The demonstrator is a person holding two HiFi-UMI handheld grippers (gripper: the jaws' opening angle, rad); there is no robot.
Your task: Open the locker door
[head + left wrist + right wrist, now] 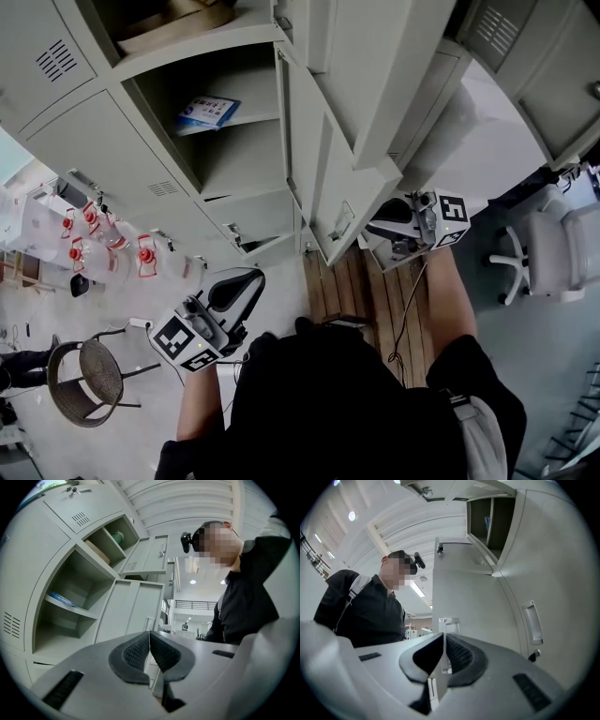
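Grip: right gripper [443,639] pinching the upright free edge of locker door [483,606].
Spare: left gripper [149,637] pressed together on nothing, farther off.

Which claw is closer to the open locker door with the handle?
Right. The right claw is clamped on the edge of the open locker door. The left claw is shut on nothing, held apart from the door, off to its left.

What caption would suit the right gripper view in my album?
Right gripper clamped on the edge of a grey locker door, person behind.
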